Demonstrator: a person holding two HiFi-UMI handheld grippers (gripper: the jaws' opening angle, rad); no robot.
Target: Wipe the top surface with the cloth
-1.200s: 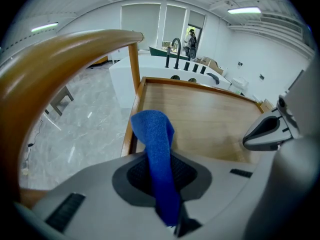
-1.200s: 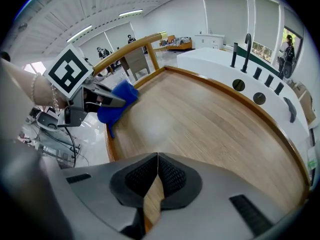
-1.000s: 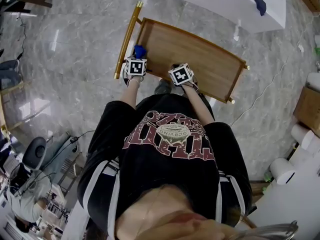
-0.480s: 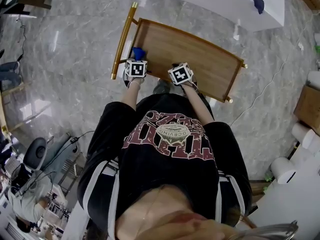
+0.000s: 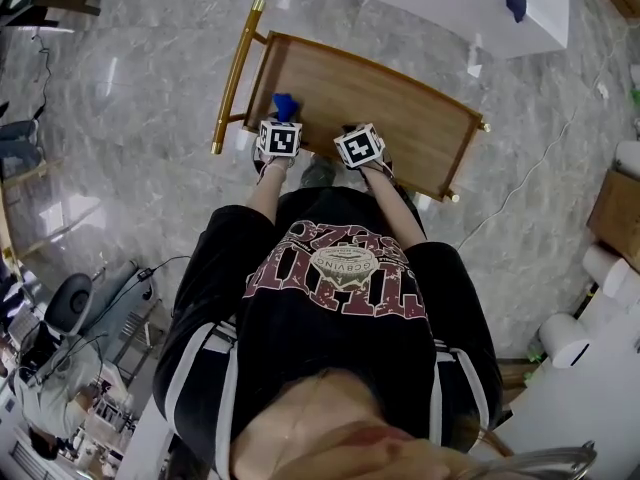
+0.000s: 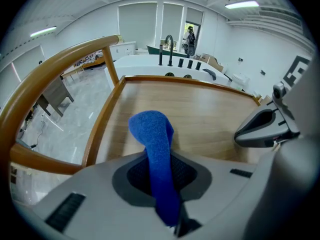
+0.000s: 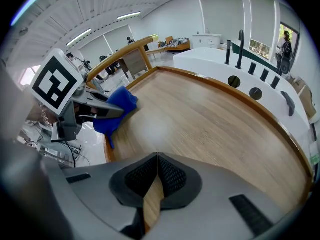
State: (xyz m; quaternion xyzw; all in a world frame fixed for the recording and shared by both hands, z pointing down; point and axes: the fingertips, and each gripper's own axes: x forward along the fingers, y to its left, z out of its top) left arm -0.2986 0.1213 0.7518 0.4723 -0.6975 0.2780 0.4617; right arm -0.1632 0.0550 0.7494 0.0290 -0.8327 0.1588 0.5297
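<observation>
The top surface is a wooden cart top (image 5: 390,103) with a raised rim. My left gripper (image 5: 283,120) is over its near left part, shut on a blue cloth (image 5: 286,106). In the left gripper view the cloth (image 6: 155,139) stands up from between the jaws and folds over onto the wooden top (image 6: 200,109). My right gripper (image 5: 352,131) is at the near edge beside it, shut with nothing between its jaws. The right gripper view shows those closed jaws (image 7: 157,176) above the wood (image 7: 210,124), with the cloth (image 7: 117,106) to the left.
A gold handle bar (image 5: 232,78) runs along the cart's left end. A white counter (image 5: 500,13) with a black faucet stands just beyond the cart. Marble floor surrounds the cart; a cable, paper rolls (image 5: 565,338) and a cardboard box (image 5: 615,218) lie at right.
The left gripper with the blue cloth has slid a little to the right along the cart top, away from the handle. The right gripper has stayed at the near edge.
</observation>
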